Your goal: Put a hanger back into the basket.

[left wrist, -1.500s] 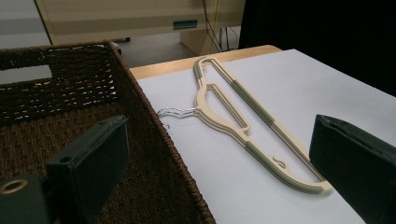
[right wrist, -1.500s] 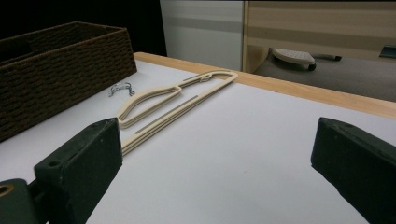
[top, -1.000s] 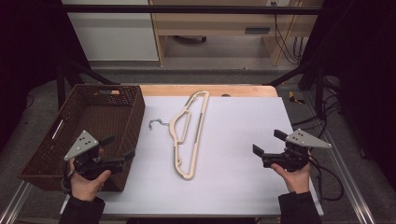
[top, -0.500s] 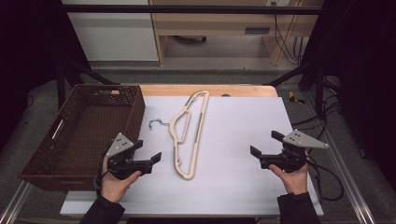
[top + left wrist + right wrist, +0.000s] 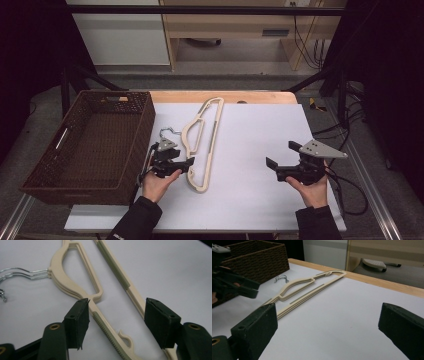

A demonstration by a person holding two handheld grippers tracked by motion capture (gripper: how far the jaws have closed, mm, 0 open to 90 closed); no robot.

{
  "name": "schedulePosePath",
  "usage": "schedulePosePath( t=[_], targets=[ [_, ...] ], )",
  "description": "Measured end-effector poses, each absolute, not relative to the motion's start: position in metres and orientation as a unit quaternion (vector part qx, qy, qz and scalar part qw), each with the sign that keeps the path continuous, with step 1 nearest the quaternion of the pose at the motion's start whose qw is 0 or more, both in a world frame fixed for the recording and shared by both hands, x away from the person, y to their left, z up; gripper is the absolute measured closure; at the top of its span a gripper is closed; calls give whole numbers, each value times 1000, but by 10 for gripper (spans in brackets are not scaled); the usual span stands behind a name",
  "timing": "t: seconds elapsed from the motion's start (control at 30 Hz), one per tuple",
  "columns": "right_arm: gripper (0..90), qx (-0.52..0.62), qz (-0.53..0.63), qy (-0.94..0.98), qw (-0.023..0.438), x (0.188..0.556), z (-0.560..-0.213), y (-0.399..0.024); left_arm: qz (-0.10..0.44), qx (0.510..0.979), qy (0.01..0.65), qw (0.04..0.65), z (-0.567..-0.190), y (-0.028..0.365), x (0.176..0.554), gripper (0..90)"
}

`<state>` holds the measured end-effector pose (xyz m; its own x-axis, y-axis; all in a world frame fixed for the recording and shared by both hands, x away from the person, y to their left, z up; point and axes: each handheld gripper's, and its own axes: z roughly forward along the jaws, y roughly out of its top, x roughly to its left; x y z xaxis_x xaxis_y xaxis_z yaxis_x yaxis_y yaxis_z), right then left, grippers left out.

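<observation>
hangers (image 5: 202, 145) lie stacked between my left gripper (image 5: 116, 315) fingers, which have just been closing but aren't touching yet, while my right gripper (image 5: 280, 170) fingers stand wide apart.

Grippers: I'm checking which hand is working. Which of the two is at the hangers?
The left gripper, beside the wicker basket: its jaws, just closing, straddle the beige hangers. The right gripper is open over bare white tabletop.

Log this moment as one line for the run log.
left gripper: jaws just closing around hangers, pads not yet pressing | right gripper: open, nothing between jaws | basket: left of hangers
</observation>
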<state>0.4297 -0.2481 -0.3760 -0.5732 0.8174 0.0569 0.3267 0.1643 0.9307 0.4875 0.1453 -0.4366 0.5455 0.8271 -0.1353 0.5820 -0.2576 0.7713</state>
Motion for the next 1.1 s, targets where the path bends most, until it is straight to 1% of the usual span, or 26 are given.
schedulePosePath(
  t=[0.07,0.1,0.23,0.3,0.5,0.57,0.73,0.8,0.9,1.1],
  targets=[
    [25,396,511,725,238,430,-377,-248,145,783,459,395,-444,142,493,413],
    [25,396,511,725,238,430,-377,-248,143,781,465,391,-448,141,495,413],
    [26,395,512,725,236,430,-377,-248,143,786,478,365,-458,137,501,475],
    [26,395,511,726,236,430,-377,-247,140,789,481,356,-462,137,504,519],
    [27,394,509,728,233,431,-378,-246,136,788,496,340,-468,134,507,581],
    [27,393,508,730,232,432,-379,-245,135,786,501,336,-470,134,508,621],
    [26,392,507,732,230,432,-379,-245,126,778,518,331,-469,133,509,656],
    [27,394,507,731,230,432,-379,-244,124,768,532,334,-469,133,509,675],
    [26,393,507,732,230,432,-379,-244,131,769,536,323,-467,133,509,689],
    [26,390,505,735,230,433,-380,-244,138,759,546,326,-463,135,508,738]
  ],
)
